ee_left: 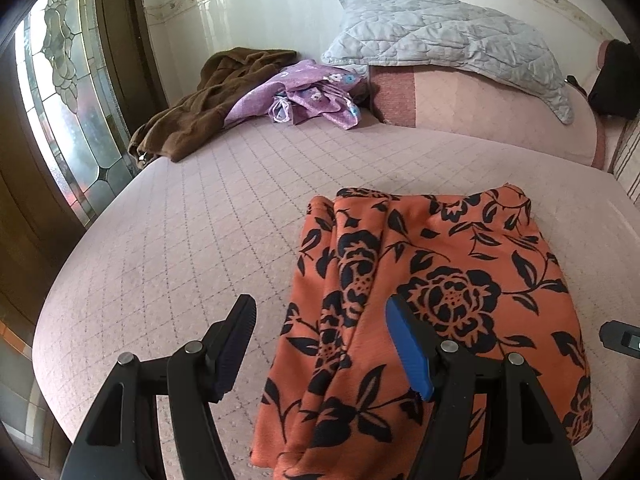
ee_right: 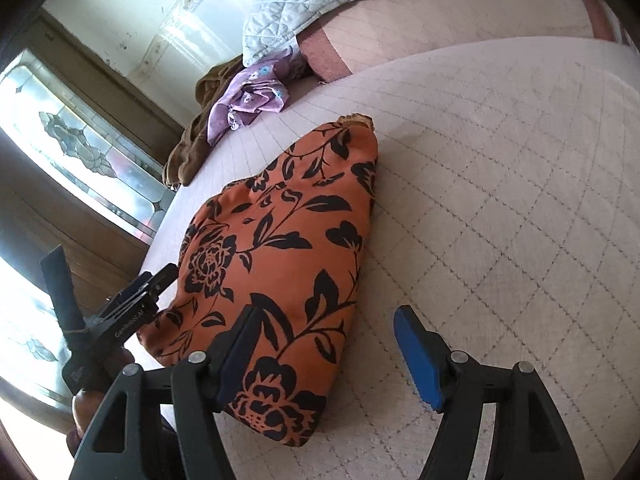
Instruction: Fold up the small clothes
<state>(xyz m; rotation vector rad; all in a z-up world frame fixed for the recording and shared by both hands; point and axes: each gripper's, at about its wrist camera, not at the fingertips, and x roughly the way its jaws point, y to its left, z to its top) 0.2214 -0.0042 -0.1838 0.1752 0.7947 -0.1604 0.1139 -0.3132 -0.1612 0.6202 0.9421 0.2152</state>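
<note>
Both our tools — left tool and right tool — are wide open, so we pinch the orange flowery cloth gently at its edge.

The left gripper was wide open, with nothing between its two fingers. The right gripper was wide open too. In the right view, the left gripper sat low on the near left, held in a hand.
</note>
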